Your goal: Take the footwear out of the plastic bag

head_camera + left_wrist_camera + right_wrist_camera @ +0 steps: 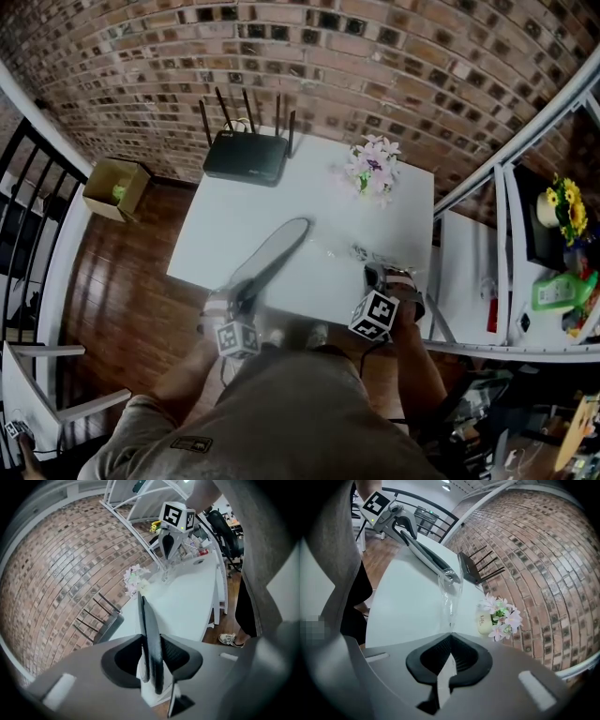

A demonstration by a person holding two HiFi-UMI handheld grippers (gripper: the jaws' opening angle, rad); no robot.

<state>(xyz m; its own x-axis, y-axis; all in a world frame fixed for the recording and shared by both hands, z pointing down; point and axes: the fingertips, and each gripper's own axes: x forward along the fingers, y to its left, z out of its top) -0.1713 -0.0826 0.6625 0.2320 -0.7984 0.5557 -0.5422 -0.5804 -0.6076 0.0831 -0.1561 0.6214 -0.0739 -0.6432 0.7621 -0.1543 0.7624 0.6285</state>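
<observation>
Left gripper view: your left tool pinches the slipper at one end, above the bench. Your right tool is clamped on the plastic bag. Risk: the slipper's far end snags the film and twists loose.

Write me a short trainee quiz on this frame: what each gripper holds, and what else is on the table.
1. True or false: the right gripper is shut on the clear plastic bag.
2. The left gripper grips: A) a cup B) a pair of slippers C) a book
3. Fill in: the router stands at the far edge of the table, next to the ___ wall.
Key: 1 true; 2 B; 3 brick.
</observation>
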